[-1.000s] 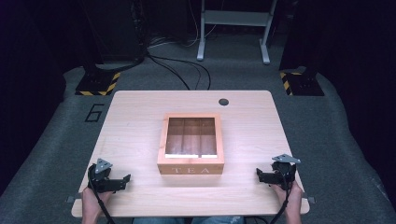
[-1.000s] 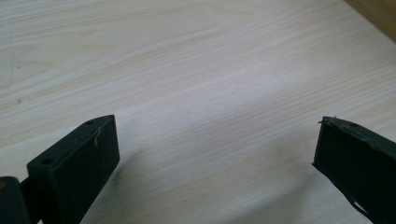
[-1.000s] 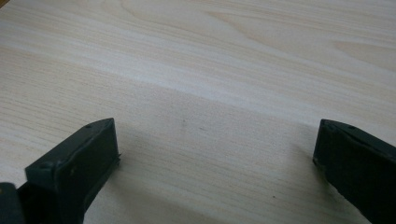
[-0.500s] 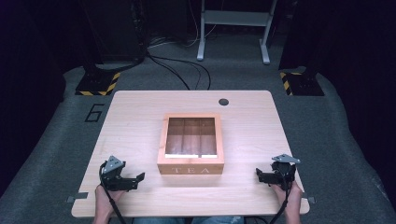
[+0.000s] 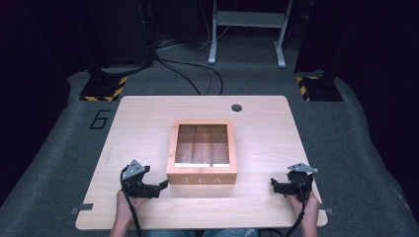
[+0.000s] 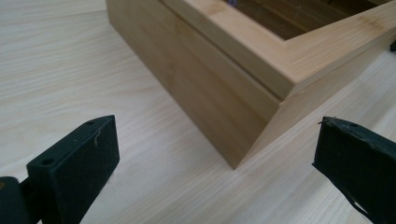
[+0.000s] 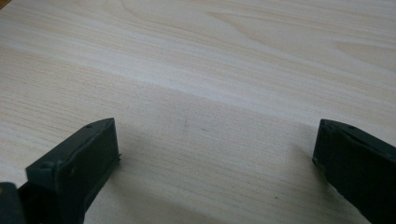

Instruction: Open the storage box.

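Both claws gape empty: the left claw [image 5: 160, 187] just beside the tea box's [image 5: 201, 150] near-left corner, the right claw [image 5: 274, 185] well apart, over bare surface [image 5: 262, 133].

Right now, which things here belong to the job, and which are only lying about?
Job:
tea box, lid shut
left gripper, open, close to the box's near left corner
right gripper, open, apart from the box

Lying about:
table, bearing the box
cables on the floor
metal stand behind the table
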A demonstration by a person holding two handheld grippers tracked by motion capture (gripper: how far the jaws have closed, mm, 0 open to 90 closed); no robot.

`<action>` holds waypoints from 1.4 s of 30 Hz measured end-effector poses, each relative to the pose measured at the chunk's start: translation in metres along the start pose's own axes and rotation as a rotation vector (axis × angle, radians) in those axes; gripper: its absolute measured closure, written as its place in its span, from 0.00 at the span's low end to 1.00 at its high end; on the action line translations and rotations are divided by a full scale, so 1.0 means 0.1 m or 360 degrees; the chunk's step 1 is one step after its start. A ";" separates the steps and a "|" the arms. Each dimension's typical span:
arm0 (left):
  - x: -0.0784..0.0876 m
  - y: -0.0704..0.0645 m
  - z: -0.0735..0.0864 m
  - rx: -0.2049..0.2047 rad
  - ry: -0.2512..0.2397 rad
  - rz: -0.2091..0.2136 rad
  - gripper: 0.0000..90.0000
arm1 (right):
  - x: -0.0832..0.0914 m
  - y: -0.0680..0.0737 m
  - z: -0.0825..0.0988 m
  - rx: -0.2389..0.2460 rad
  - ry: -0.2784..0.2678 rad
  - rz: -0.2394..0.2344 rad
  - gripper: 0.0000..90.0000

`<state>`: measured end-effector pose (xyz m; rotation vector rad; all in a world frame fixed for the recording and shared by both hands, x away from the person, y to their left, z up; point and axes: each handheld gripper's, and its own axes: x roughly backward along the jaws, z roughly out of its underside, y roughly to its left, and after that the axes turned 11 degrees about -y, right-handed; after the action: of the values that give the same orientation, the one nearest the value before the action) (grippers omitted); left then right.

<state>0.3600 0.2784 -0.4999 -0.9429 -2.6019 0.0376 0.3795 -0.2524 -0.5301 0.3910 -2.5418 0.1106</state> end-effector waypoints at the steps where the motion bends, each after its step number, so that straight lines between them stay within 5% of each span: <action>1: -0.02 -0.02 -0.01 -0.0007 0.0004 0.0018 0.00 | 0.00 0.00 0.00 0.0000 0.0000 0.0000 0.00; 5: -0.09 -0.08 -0.05 -0.0041 0.0020 0.0041 0.02 | 0.00 0.00 0.00 0.0000 -0.0001 0.0001 0.00; 23: -0.18 -0.16 -0.05 -0.0090 -0.0018 0.0139 0.43 | 0.00 0.00 0.00 0.0000 -0.0001 0.0001 0.00; 42: -0.11 -0.18 -0.11 -0.0159 -0.0079 0.0108 0.53 | 0.00 0.00 0.00 0.0001 0.0001 0.0000 0.00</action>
<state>0.3608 0.2558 -0.4904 -1.0783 -2.6375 -0.0521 0.3796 -0.2525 -0.5301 0.3911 -2.5413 0.1113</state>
